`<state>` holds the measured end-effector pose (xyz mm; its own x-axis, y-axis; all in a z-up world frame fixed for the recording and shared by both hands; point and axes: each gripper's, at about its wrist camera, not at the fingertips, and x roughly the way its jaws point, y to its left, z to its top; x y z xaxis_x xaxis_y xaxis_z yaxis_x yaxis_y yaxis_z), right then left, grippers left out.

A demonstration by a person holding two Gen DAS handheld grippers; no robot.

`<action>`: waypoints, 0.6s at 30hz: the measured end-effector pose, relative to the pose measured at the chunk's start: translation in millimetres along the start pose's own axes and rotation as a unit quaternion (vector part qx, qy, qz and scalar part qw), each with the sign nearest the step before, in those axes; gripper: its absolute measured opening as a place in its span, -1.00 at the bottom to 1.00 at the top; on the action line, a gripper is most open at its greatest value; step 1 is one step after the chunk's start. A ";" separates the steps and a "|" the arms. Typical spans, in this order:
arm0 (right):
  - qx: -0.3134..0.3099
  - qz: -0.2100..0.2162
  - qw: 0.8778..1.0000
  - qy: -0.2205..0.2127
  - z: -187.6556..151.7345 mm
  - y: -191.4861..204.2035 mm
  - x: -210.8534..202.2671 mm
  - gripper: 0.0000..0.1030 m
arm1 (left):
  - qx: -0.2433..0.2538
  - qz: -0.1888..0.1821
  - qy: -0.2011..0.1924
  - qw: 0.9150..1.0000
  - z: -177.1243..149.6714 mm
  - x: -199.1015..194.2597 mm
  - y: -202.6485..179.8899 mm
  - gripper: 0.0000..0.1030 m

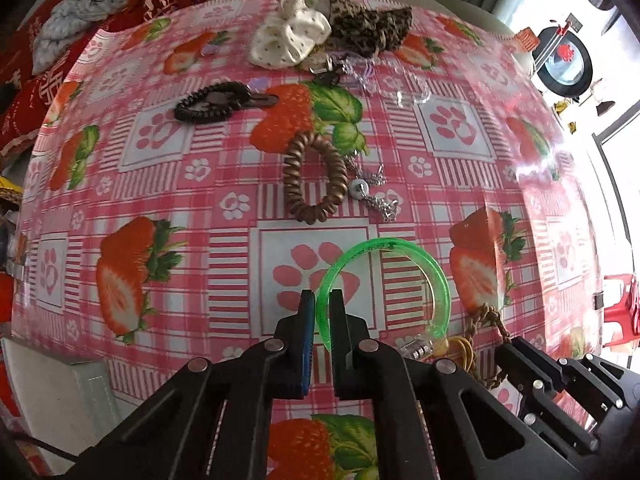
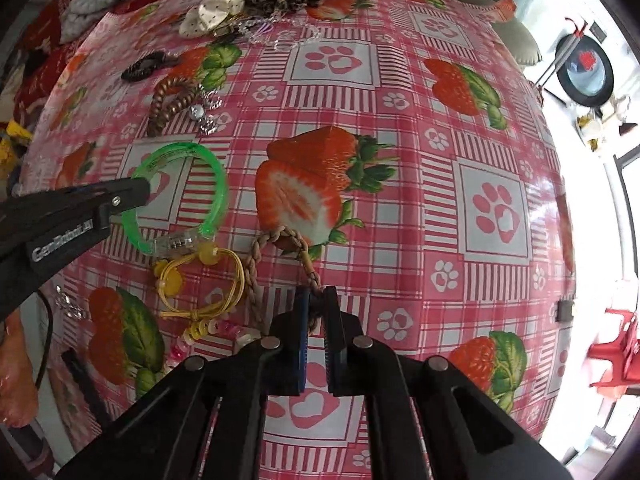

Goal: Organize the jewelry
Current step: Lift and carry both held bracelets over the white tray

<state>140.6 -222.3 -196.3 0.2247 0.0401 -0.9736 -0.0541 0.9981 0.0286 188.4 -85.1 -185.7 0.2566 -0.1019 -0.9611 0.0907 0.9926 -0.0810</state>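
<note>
My left gripper is shut on the green translucent bangle, gripping its left rim; the bangle also shows in the right wrist view, with the left gripper on it. My right gripper is shut on a brown braided cord bracelet that lies on the strawberry tablecloth. The right gripper shows at lower right in the left wrist view, with the braided cord. A yellow cord bracelet lies beside it.
On the tablecloth farther off lie a brown coil hair tie, a silver chain with a white pendant, a dark beaded bracelet, a cream scrunchie and a leopard scrunchie. Beads lie near the right gripper.
</note>
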 end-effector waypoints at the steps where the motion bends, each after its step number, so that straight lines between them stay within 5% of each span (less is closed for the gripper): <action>1: 0.006 0.005 1.000 -0.001 -0.8 -2.5 -1.8 -0.87 | 0.000 -0.003 -0.003 1.000 0.7 -2.8 0.8 -0.73; 18: 0.063 0.064 0.995 -0.040 -10.4 -27.1 -67.1 -0.87 | -0.025 -0.020 -0.054 0.998 -42.1 -81.0 35.0 -0.73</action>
<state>116.9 -252.5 -134.1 0.3004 0.1652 -0.9394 0.0349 0.9823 0.1839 130.2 -39.4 -121.8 0.3553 -0.1458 -0.9233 0.0561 0.9893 -0.1346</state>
